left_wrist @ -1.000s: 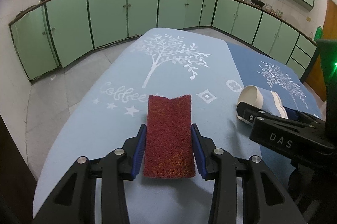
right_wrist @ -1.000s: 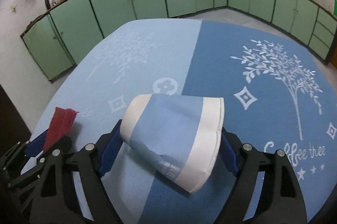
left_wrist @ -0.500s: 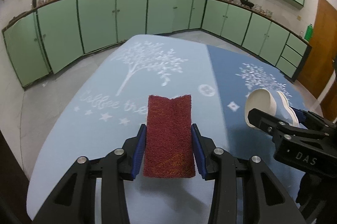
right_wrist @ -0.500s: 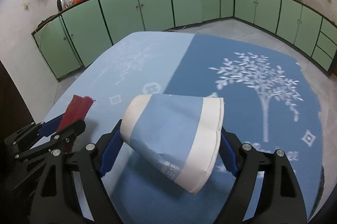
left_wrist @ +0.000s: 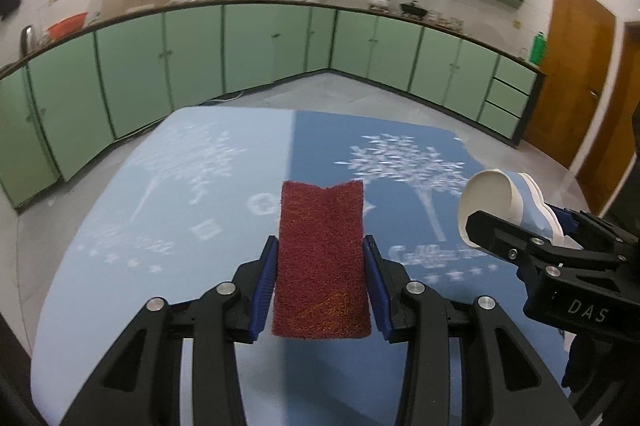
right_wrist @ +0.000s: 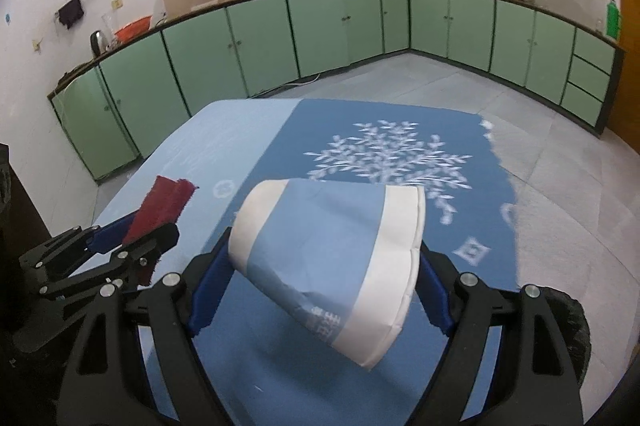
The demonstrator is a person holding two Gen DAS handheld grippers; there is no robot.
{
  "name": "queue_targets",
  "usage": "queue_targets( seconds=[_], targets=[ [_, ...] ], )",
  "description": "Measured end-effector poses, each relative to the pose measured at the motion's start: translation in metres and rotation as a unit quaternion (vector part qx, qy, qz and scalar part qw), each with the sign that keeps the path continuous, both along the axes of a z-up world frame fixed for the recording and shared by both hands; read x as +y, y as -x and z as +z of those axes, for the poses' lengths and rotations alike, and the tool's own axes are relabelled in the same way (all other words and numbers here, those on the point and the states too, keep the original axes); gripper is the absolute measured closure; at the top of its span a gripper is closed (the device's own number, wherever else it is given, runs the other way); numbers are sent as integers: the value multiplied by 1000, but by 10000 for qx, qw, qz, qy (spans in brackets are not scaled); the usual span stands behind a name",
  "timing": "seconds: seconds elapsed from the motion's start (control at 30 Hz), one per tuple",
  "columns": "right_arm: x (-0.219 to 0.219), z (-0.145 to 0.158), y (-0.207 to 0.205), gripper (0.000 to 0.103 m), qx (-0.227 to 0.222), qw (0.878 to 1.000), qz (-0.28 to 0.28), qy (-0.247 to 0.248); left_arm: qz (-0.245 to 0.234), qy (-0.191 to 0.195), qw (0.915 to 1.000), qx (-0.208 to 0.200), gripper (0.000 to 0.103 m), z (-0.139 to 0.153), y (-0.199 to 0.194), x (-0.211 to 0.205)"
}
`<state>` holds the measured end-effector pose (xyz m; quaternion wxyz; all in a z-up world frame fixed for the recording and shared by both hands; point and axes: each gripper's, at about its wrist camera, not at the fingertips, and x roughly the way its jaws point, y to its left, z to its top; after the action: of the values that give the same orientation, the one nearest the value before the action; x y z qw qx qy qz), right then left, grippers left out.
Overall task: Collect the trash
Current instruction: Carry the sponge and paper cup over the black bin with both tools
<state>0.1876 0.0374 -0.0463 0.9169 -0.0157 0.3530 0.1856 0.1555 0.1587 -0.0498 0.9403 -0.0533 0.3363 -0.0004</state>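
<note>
Left wrist view: the left claw (left_wrist: pixel 320 262) pinches a dark red scouring pad (left_wrist: pixel 321 262) between its blue pads (left_wrist: pixel 266 282), the pad standing lengthwise out past the fingertips, lifted above the worktop (left_wrist: pixel 120 226) with its blue tree-print cloth. To the right, the right claw (left_wrist: pixel 520 226) carries a crumpled paper cup (left_wrist: pixel 490 202), its open mouth facing this camera.

Right wrist view: the right claw (right_wrist: pixel 324 266) is clamped on the blue-and-white paper cup (right_wrist: pixel 328 262), held sideways and dented, above the darker blue half of the worktop (right_wrist: pixel 400 114). The left claw (right_wrist: pixel 132 230) with the scouring pad (right_wrist: pixel 164 206) is just beside it on the left.
</note>
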Motion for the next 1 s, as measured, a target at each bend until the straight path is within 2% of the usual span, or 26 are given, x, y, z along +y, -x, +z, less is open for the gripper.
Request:
queue_targets(
  seconds=[0.5, 0.73, 1.0],
  targets=[
    [-143, 7, 32, 24, -130, 9947, -1011, 92, -1067, 55, 9942, -97, 62, 8, -4, -134],
    [-216, -3, 53, 24, -81, 9870, -1599, 152, -1614, 36, 9868, -107, 62, 4, -1, -202],
    [-279, -18, 72, 24, -6, 9772, -2117, 157, -2100, 50, 9777, -86, 62, -7, -1, -266]
  ],
)
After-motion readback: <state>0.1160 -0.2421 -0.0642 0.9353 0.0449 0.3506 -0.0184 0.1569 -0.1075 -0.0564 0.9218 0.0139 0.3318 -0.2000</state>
